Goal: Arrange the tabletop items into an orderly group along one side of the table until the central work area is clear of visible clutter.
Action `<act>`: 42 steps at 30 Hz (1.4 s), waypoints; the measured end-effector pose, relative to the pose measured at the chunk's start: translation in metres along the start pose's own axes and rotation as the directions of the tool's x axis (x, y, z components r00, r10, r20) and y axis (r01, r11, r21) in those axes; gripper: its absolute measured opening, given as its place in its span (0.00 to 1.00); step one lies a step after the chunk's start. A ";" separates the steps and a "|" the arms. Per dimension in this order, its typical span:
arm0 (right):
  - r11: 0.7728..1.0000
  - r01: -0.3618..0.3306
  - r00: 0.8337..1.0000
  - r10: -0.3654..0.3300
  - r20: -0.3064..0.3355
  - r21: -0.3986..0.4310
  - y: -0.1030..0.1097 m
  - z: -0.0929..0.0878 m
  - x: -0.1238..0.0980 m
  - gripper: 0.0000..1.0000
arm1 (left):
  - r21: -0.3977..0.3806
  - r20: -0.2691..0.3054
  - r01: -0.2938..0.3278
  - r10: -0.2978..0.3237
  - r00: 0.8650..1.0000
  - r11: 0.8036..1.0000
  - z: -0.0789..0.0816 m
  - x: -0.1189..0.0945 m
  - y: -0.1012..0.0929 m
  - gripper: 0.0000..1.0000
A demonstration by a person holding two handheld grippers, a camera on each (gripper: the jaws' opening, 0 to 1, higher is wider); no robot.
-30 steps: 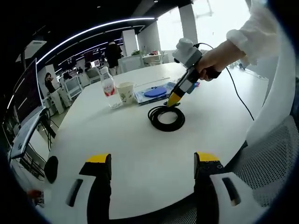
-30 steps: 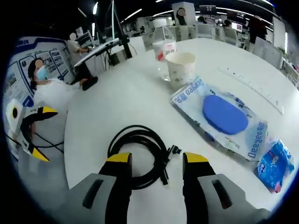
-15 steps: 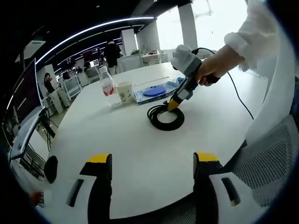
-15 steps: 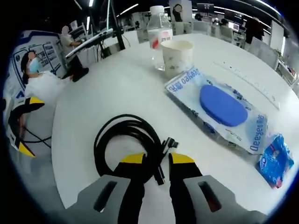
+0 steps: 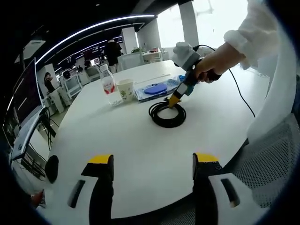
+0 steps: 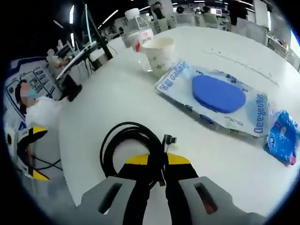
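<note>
A coiled black cable [image 6: 133,145] lies on the round white table [image 6: 117,89]; my right gripper [image 6: 158,161] is shut on its near strands beside the plug end. From the left gripper view the same cable [image 5: 167,114] lies mid-table with the right gripper [image 5: 174,100] pinching its far rim, held by a hand in a white sleeve. My left gripper [image 5: 153,161] hangs open over the table's near edge, holding nothing. Behind the cable are a clear bottle [image 6: 137,36], a paper cup [image 6: 159,55], a flat packet with a blue disc [image 6: 219,96] and a small blue packet [image 6: 283,137].
The bottle [image 5: 108,87], cup [image 5: 125,90] and blue packet [image 5: 155,91] stand in a row at the table's far side. A mesh chair [image 5: 276,159] sits at the right. Office desks, screens and people lie beyond the table.
My right gripper's jaws have come together on the cable, from wide apart a second ago. The cable's near side looks slightly lifted. The left gripper has stayed put.
</note>
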State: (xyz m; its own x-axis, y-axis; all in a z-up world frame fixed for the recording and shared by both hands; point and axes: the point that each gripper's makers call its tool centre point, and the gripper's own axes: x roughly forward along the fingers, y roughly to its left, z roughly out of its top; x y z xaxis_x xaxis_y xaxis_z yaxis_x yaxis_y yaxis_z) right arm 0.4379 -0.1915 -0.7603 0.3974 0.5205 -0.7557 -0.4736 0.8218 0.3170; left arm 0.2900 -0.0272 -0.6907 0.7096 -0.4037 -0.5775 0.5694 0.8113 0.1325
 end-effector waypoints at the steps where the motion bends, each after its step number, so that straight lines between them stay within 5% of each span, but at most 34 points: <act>1: 1.000 -0.001 1.000 0.001 0.003 0.002 0.000 0.000 -0.001 0.08 | 0.001 0.000 0.002 -0.002 1.000 1.000 0.000 0.000 0.000 0.69; 9: 0.989 -0.047 0.996 0.036 0.079 0.143 -0.001 0.010 -0.026 0.07 | 0.008 -0.007 0.008 -0.008 1.000 1.000 0.000 0.000 -0.003 0.69; 15: 0.953 -0.060 0.985 0.009 0.170 0.298 -0.019 0.016 -0.054 0.07 | 0.013 -0.012 0.013 -0.013 1.000 1.000 -0.002 0.001 -0.004 0.68; 25: 0.902 -0.084 0.953 -0.051 0.297 0.424 -0.056 0.018 -0.106 0.07 | 0.026 -0.024 0.028 -0.028 0.999 0.999 -0.004 0.002 -0.008 0.68; 42: 0.826 -0.012 0.921 -0.211 0.329 0.563 -0.126 -0.014 -0.156 0.07 | 0.035 -0.040 0.034 -0.033 0.999 0.999 -0.004 0.000 -0.010 0.67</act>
State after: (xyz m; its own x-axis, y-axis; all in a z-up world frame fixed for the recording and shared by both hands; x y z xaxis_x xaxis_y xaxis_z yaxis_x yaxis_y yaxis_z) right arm 0.4247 -0.3790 -0.6904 0.7241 0.3825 -0.5739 0.0463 0.8033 0.5938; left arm 0.2825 -0.0334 -0.6956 0.6734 -0.4131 -0.6130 0.6076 0.7817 0.1408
